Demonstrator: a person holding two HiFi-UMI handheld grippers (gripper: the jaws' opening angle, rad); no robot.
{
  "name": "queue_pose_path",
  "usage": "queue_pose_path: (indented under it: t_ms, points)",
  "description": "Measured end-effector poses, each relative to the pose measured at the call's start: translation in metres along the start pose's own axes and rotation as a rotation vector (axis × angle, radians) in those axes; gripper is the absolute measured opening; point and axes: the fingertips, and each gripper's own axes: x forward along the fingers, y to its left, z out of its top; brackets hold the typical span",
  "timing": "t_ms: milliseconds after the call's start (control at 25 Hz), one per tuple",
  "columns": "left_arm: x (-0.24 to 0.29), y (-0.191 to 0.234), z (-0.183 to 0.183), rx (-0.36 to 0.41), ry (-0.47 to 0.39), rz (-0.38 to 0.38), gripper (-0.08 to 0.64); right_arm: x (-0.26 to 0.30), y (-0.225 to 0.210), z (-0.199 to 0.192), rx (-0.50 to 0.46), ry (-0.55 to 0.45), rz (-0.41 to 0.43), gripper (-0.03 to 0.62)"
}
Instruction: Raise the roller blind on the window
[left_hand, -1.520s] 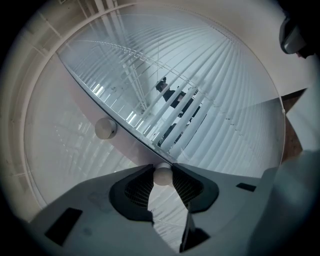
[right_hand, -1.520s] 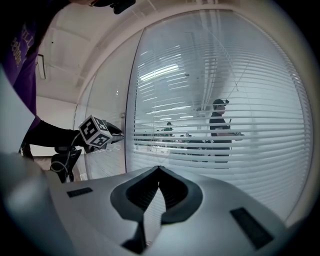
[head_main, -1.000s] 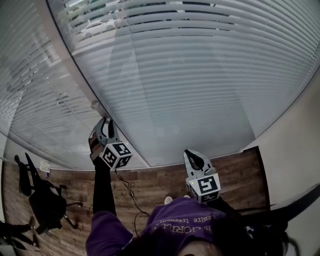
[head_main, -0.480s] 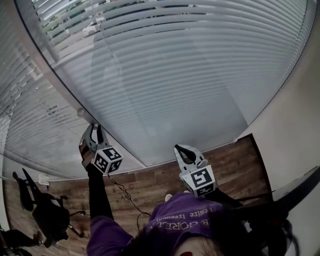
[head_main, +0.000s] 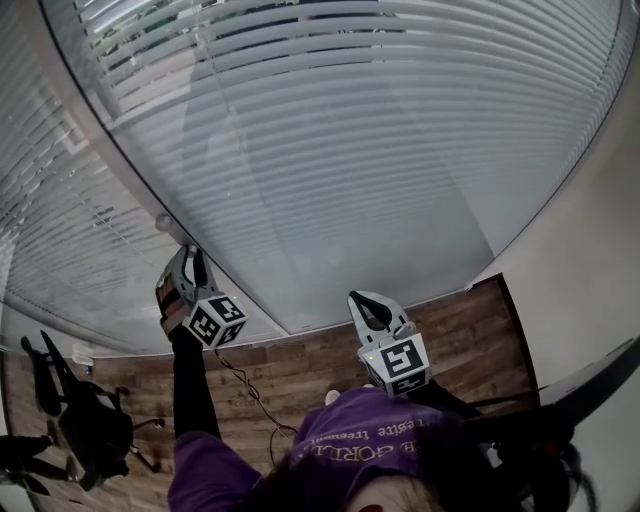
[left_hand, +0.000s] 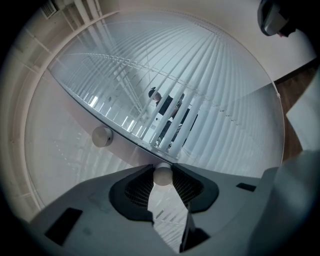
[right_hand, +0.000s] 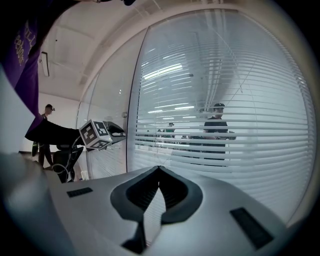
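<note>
A white slatted blind (head_main: 350, 150) hangs behind a tall glass window and covers the pane down to its lower edge. The slats stand partly open, so figures show through the gaps in both gripper views. The left tool (left_hand: 162, 172) is raised by the pale window frame (head_main: 120, 165), its jaws closed on a small white round knob (left_hand: 162, 175). A second white round knob (left_hand: 102, 136) sits just beside it on the frame, untouched. The right tool (right_hand: 159, 167) is held lower, near the glass. Its jaws are pressed together with nothing between them. Below are a brown wood-plank floor (head_main: 300, 360) and a black office chair (head_main: 85, 420), well off to the left.
</note>
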Motion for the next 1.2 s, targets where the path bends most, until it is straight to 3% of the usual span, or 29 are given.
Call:
queue_pose_path:
  t_ms: [200, 440, 560, 720, 800, 1080, 1200]
  points:
    - [0.000, -0.002, 0.000, 0.055, -0.006, 0.013, 0.114, 0.001, 0.001, 0.000, -0.011, 0.007, -0.013, -0.002]
    - [-0.003, -0.004, 0.002, 0.187, -0.012, 0.018, 0.114, -0.001, 0.001, -0.006, 0.003, 0.013, -0.009, -0.002]
    - [-0.002, -0.003, 0.002, 0.173, -0.013, 0.018, 0.114, 0.000, 0.003, -0.011, 0.011, 0.010, -0.004, -0.002]
    - [-0.001, -0.001, 0.000, 0.076, -0.012, 0.082, 0.114, 0.002, 0.005, -0.009, 0.007, 0.012, -0.004, -0.002]
    - [-0.002, 0.000, -0.001, -0.072, -0.019, 0.112, 0.114, 0.002, 0.005, -0.011, 0.010, 0.013, -0.005, -0.002]
    - [-0.006, 0.012, -0.008, -0.940, -0.045, 0.010, 0.114, -0.001, 0.004, -0.014, 0.014, 0.023, -0.018, -0.002]
    - [-0.004, 0.018, -0.011, -1.198, -0.075, -0.036, 0.114, -0.001, 0.005, -0.014, 0.016, 0.025, -0.020, -0.002]
